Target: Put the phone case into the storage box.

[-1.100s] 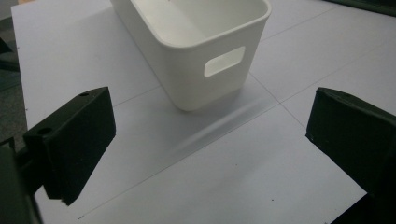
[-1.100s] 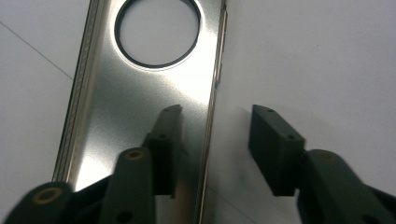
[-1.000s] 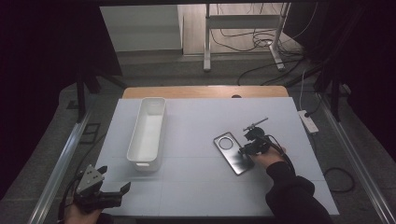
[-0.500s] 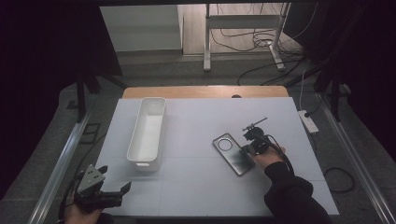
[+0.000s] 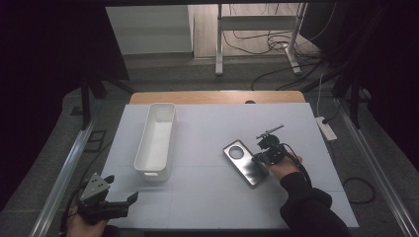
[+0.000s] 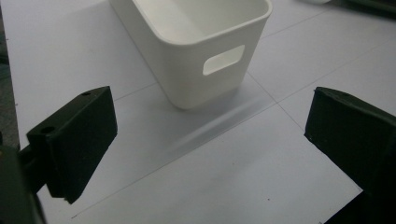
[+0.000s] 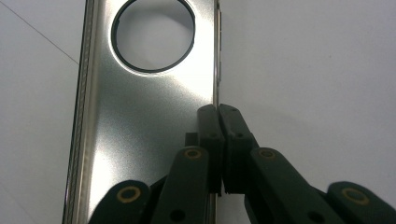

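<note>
High view: overhead, facing forward across the table (image 5: 212, 197). Gripper views: 2 close, downward; left shares the white bin (image 6: 196, 51), right the metal plate (image 7: 140, 140).

On your worktop (image 5: 207, 123), take the bin (image 5: 157, 138) as landmark: the metal plate (image 5: 245, 163) lies well to its right, your right hand-held gripper (image 5: 262, 157) at that plate's right edge, your left hand-held gripper (image 5: 111, 200) before the bin, apart from it.

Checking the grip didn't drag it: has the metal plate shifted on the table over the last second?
No. The metal plate lies equally far from the white bin as before.
</note>
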Demonstrator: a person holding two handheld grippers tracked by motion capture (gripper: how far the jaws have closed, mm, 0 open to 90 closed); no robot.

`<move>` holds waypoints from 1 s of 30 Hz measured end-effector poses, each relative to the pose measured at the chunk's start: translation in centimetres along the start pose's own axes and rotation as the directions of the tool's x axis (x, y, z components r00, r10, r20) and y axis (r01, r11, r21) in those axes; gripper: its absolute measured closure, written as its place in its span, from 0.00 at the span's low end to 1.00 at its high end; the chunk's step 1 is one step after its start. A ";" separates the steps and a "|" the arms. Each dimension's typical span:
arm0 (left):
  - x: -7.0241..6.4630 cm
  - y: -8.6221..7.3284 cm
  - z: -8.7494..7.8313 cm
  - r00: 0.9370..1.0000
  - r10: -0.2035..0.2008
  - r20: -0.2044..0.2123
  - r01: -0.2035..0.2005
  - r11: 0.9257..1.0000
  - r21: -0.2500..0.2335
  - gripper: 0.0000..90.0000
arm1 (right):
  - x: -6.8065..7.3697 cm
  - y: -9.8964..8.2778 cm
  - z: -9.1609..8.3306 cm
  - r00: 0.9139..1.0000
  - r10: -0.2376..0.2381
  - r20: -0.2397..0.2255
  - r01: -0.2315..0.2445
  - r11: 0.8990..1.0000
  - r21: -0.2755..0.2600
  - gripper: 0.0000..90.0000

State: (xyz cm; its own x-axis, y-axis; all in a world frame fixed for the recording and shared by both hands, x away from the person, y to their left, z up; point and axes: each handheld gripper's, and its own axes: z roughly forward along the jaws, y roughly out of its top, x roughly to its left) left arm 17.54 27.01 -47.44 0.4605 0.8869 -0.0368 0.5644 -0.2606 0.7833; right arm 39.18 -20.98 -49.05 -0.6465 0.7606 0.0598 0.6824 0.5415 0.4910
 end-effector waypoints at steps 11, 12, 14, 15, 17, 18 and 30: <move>0.0 0.0 -0.1 1.000 0.007 0.014 -0.006 1.000 -0.013 0.00 | 0.1 -0.2 -1.7 1.000 0.021 -0.008 -0.022 0.997 -0.070 0.98; 0.0 0.0 -0.1 1.000 0.007 0.014 -0.007 1.000 -0.012 0.00 | 0.1 -0.2 -1.9 1.000 0.023 -0.009 -0.023 0.997 -0.077 0.98; 0.0 0.0 -0.1 1.000 0.008 0.010 -0.008 1.000 -0.013 0.00 | 0.1 -0.3 -2.3 1.000 0.024 -0.011 -0.025 0.995 -0.094 0.98; 0.0 0.0 -0.1 1.000 0.007 0.008 -0.007 1.000 -0.012 0.00 | 0.1 -0.3 -2.5 1.000 0.023 -0.011 -0.024 0.995 -0.101 0.98; 0.0 0.0 -0.1 1.000 0.001 0.006 -0.001 1.000 -0.015 0.00 | 0.1 -0.4 -2.9 1.000 0.024 -0.006 -0.025 0.993 -0.117 0.98; 0.0 0.0 -0.1 1.000 0.000 0.007 0.000 1.000 -0.017 0.00 | 0.1 -0.5 -3.1 1.000 0.025 -0.007 -0.026 0.992 -0.122 0.98; -0.2 0.4 0.1 0.998 -0.030 0.055 0.030 1.000 -0.003 0.00 | 0.6 -0.8 -4.6 1.000 0.014 -0.007 -0.015 0.985 -0.171 0.98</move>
State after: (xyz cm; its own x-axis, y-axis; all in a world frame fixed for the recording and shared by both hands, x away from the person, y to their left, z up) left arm 17.75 26.70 -47.14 0.4800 0.8722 -0.0943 0.5762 -0.2324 0.7836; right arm 36.70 -22.64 -45.41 -0.6388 0.7660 0.0725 0.6240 0.4606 0.6312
